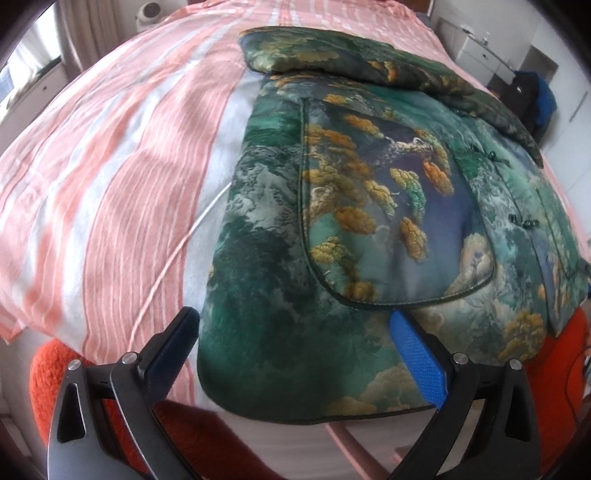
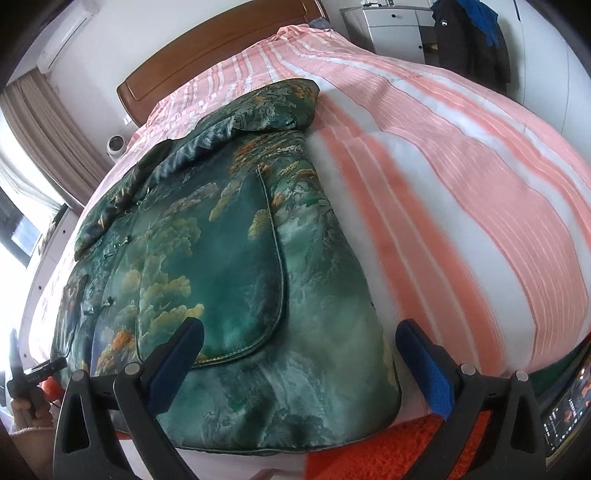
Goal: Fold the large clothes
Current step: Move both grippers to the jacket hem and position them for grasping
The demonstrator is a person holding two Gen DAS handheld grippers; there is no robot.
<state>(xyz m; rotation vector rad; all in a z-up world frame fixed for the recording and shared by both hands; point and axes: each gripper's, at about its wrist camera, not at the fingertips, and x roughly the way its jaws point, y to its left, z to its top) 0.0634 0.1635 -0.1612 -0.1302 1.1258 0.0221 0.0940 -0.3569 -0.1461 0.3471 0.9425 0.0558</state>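
A padded green jacket (image 1: 369, 206) printed with gold trees and clouds lies flat on the bed, front up, with large patch pockets and a sleeve (image 1: 332, 62) folded across its top. My left gripper (image 1: 293, 325) hovers open over the jacket's near-left hem corner, nothing between its fingers. In the right wrist view the same jacket (image 2: 236, 258) fills the left half, its sleeve (image 2: 273, 107) folded across the far end. My right gripper (image 2: 299, 336) stands open above the near-right hem corner, straddling the jacket's edge without holding it.
The bed carries a pink-and-white striped cover (image 1: 110, 177), (image 2: 461, 177). A fuzzy orange sleeve or garment (image 1: 55, 380) shows below each gripper. A wooden headboard (image 2: 207, 55), a white cabinet (image 2: 391, 33) and hanging dark clothes (image 2: 472, 40) stand beyond the bed. A hand (image 2: 26, 406) with the other gripper shows at left.
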